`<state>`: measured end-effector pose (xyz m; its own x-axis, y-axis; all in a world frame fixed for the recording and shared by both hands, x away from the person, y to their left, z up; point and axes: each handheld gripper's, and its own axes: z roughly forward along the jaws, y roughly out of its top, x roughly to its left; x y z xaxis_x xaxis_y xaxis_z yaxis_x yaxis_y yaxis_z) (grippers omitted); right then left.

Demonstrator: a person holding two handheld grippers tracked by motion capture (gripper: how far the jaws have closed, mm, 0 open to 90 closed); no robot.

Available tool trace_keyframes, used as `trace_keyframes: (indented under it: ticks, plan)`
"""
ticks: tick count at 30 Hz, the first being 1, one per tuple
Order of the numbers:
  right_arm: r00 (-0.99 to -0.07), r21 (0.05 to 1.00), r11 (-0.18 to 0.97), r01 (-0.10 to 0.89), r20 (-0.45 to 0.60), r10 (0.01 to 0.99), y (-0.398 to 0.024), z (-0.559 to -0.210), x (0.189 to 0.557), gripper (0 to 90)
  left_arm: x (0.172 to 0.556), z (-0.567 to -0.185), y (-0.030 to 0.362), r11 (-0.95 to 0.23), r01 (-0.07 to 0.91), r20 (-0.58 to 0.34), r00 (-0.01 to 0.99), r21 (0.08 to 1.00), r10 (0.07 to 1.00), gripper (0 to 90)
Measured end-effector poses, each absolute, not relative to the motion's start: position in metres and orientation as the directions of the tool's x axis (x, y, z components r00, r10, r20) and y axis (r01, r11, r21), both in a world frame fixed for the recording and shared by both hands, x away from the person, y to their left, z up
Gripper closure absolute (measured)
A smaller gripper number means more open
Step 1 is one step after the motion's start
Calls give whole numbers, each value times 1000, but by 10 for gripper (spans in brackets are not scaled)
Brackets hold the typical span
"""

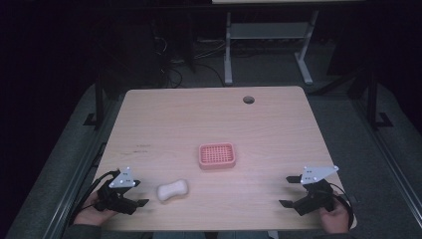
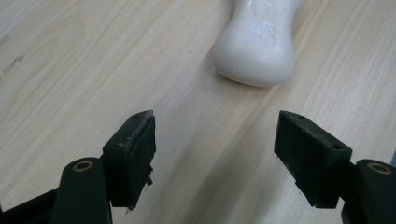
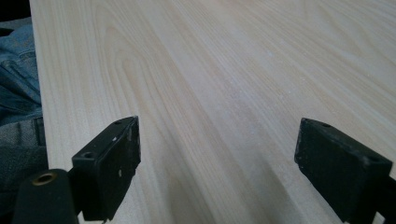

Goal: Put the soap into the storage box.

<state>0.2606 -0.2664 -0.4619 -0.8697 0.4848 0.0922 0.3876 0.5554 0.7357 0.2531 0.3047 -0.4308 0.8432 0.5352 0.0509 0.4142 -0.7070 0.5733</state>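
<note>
A cream bar of soap (image 1: pixel 173 190) lies on the wooden table near the front left. A pink slotted soap dish (image 1: pixel 217 155) sits near the table's middle, nothing in it. My left gripper (image 1: pixel 138 194) rests at the front left corner, just left of the soap, open and holding nothing. Seen from the left gripper view, the soap (image 2: pixel 259 39) lies a short way past the open left gripper (image 2: pixel 215 149), a little to the right. My right gripper (image 1: pixel 287 191) is low at the front right, open over bare wood; its wide-apart pads (image 3: pixel 119 163) hold nothing.
The table (image 1: pixel 174 119) has a round cable hole (image 1: pixel 248 99) at the back right. Its near edge and blue denim (image 3: pixel 18 79) show at the left of the right gripper view. Beyond the table, a dark floor with a desk frame (image 1: pixel 268 35) and cables.
</note>
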Motion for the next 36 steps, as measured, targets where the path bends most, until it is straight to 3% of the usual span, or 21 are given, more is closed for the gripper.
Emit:
trace_keyframes:
  ticks: [36]
  plan:
    - [-871, 731, 562, 387, 90, 482, -265, -462, 265, 141, 259, -427, 269, -761, 340, 80, 887, 553, 455, 291]
